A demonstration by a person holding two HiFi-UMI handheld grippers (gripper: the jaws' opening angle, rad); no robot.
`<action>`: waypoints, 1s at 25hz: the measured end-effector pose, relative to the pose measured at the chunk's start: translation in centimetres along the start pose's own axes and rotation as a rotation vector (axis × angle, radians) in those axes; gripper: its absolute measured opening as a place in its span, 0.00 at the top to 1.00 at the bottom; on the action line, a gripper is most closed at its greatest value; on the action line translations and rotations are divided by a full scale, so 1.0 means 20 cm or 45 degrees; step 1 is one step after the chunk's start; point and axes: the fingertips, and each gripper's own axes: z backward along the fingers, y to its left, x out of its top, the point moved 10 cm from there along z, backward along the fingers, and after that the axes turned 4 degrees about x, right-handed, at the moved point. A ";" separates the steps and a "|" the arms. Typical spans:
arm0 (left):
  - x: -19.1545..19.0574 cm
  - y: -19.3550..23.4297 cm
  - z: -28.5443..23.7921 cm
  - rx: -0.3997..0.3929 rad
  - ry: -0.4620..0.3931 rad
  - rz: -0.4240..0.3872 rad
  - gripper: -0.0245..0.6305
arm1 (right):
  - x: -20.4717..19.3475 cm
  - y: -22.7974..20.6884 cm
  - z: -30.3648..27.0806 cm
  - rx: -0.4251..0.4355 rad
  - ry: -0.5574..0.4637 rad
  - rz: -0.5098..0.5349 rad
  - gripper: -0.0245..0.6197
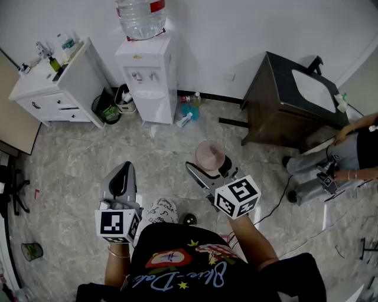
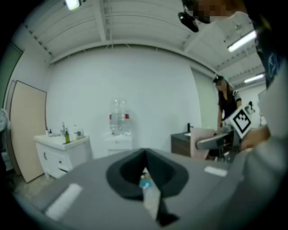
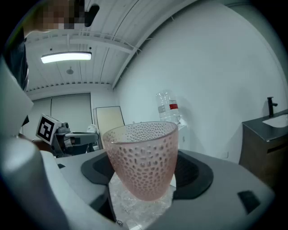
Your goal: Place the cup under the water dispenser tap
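You held the cup (image 3: 143,157) in your right gripper (image 1: 207,164). The gripper's jaws stood wide apart, and their dark pads pressed on the cup's two sides. The cup was pink and translucent, dimpled all over. It sat upright with its open mouth up, carried above the floor (image 1: 77,159) just ahead of your body.

The water dispenser (image 1: 149,71) stood against the far wall, well apart from the cup. A large clear bottle (image 1: 140,17) was turned neck-down on top of it, and its taps (image 1: 144,75) were on the front face.

Your left gripper (image 1: 121,176) was out in front of you beside the right one. Its jaws were brought together with nothing between them.

A white cabinet (image 1: 56,88) with small bottles on its top stood to the left of the dispenser. A dark green bin (image 1: 107,110) sat between the two. To the right of the dispenser was a dark vanity (image 1: 283,100) with a white basin. A seated person (image 1: 348,159) was at the right edge of the head view. The floor was pale marbled tile.
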 end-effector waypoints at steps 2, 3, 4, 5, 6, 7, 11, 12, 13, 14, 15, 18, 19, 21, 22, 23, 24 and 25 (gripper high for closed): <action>0.01 0.06 -0.05 0.026 -0.034 0.003 0.96 | 0.01 -0.03 -0.07 0.005 0.021 0.001 0.37; 0.01 0.09 -0.08 0.038 -0.045 0.008 0.96 | 0.02 -0.05 -0.11 0.008 0.031 0.003 0.37; 0.01 0.12 -0.11 0.047 -0.051 0.017 0.96 | 0.03 -0.07 -0.15 0.012 0.042 0.007 0.37; 0.00 0.15 -0.15 0.055 -0.052 0.025 0.96 | 0.03 -0.09 -0.20 0.017 0.052 0.011 0.37; 0.00 0.18 -0.19 0.060 -0.051 0.031 0.96 | 0.04 -0.11 -0.25 0.021 0.061 0.012 0.37; -0.01 0.22 -0.24 0.064 -0.050 0.034 0.96 | 0.04 -0.12 -0.31 0.023 0.070 0.009 0.37; -0.07 0.43 -0.50 0.055 -0.034 0.054 0.96 | 0.01 -0.21 -0.62 0.025 0.108 -0.006 0.37; -0.09 0.49 -0.58 0.042 -0.026 0.053 0.96 | 0.00 -0.24 -0.72 0.023 0.120 -0.007 0.37; -0.11 0.57 -0.67 0.029 -0.019 0.041 0.96 | -0.01 -0.26 -0.84 0.020 0.133 -0.008 0.37; -0.13 0.64 -0.76 0.018 -0.015 0.023 0.96 | -0.02 -0.29 -0.96 0.017 0.144 -0.012 0.37; -0.14 0.72 -0.86 0.010 -0.016 0.005 0.96 | -0.02 -0.32 -1.09 0.015 0.151 -0.017 0.37; -0.18 0.95 -1.14 -0.005 -0.009 -0.017 0.96 | -0.04 -0.43 -1.49 0.010 0.167 -0.026 0.37; -0.21 1.02 -1.23 -0.015 0.009 -0.015 0.96 | -0.06 -0.46 -1.63 0.008 0.172 -0.029 0.37; -0.27 1.14 -1.40 -0.042 0.042 -0.001 0.96 | -0.10 -0.54 -1.90 0.002 0.171 -0.035 0.37; -0.30 1.19 -1.48 -0.056 0.055 0.004 0.96 | -0.14 -0.58 -2.04 -0.003 0.169 -0.036 0.37; -0.34 1.24 -1.56 -0.069 0.064 0.001 0.96 | -0.18 -0.63 -2.18 -0.010 0.169 -0.034 0.37; -0.39 1.28 -1.64 -0.081 0.074 -0.008 0.96 | -0.23 -0.68 -2.32 -0.020 0.171 -0.030 0.37; -0.45 1.33 -1.71 -0.090 0.087 -0.016 0.96 | -0.30 -0.73 -2.46 -0.035 0.174 -0.028 0.37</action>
